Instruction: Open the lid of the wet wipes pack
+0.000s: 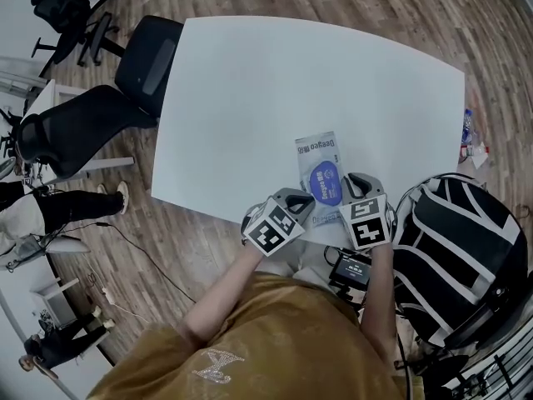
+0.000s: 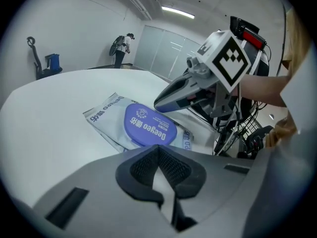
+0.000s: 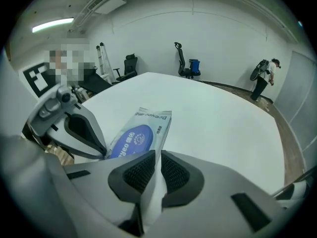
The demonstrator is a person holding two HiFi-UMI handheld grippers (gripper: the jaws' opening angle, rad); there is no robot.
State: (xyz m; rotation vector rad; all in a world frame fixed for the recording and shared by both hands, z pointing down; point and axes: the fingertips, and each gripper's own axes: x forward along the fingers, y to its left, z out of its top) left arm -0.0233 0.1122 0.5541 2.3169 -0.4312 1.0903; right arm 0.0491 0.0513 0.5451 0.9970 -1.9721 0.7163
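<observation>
The wet wipes pack point(image 1: 319, 158) lies flat near the white table's point(image 1: 250, 82) front edge, its round blue lid point(image 1: 325, 183) closed and facing up. My left gripper point(image 1: 305, 203) hovers at the pack's near left corner; in its own view the pack point(image 2: 106, 114) and lid point(image 2: 148, 126) lie just beyond the jaws, whose tips meet on nothing. My right gripper point(image 1: 354, 179) is at the lid's right side and reaches over the lid's edge as the right gripper point(image 2: 157, 103). In the right gripper view its pads stand a narrow slit apart, with only table showing between them, before the lid point(image 3: 130, 140).
Two black office chairs point(image 1: 146, 65) stand at the table's far left. A black-and-white striped bag point(image 1: 454, 248) sits by my right side, just off the table edge. A person point(image 3: 262, 78) stands far across the room. The table beyond the pack is bare.
</observation>
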